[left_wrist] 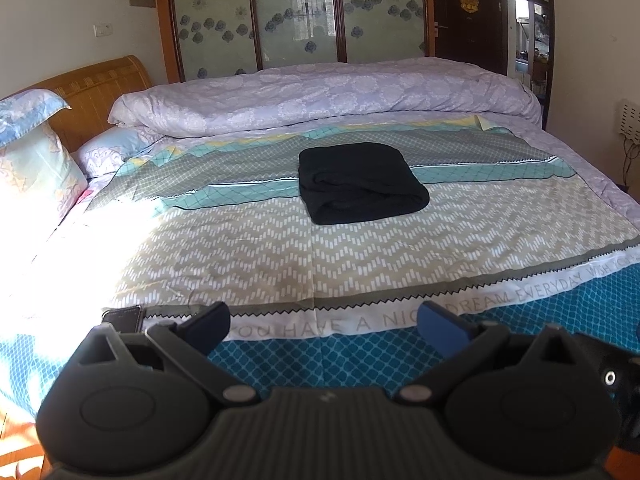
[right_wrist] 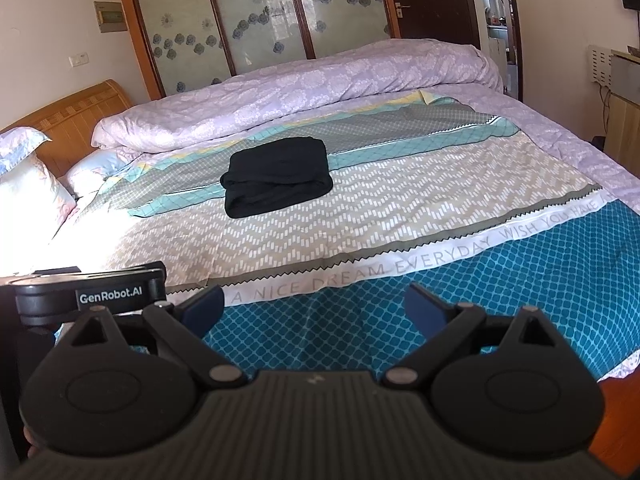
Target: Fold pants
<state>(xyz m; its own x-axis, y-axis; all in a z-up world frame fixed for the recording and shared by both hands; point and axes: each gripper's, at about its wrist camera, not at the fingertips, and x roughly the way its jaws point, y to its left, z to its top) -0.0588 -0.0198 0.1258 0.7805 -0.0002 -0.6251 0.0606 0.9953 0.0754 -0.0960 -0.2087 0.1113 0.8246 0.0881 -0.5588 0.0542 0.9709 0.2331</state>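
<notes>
Black pants (left_wrist: pixel 358 182) lie folded into a compact rectangle on the patterned sheet (left_wrist: pixel 280 252) in the middle of the bed; they also show in the right wrist view (right_wrist: pixel 278 176). My left gripper (left_wrist: pixel 324 326) is open and empty, held over the bed's near edge, well short of the pants. My right gripper (right_wrist: pixel 314 306) is open and empty too, also near the front edge. The left gripper's body (right_wrist: pixel 92 290) shows at the left of the right wrist view.
A rolled lilac duvet (left_wrist: pixel 320 96) lies along the far side of the bed. Pillows (left_wrist: pixel 36 160) and a wooden headboard (left_wrist: pixel 100 88) are at the left. A dark phone (left_wrist: pixel 122 318) lies on the near left edge. Wardrobe doors (left_wrist: pixel 296 12) stand behind.
</notes>
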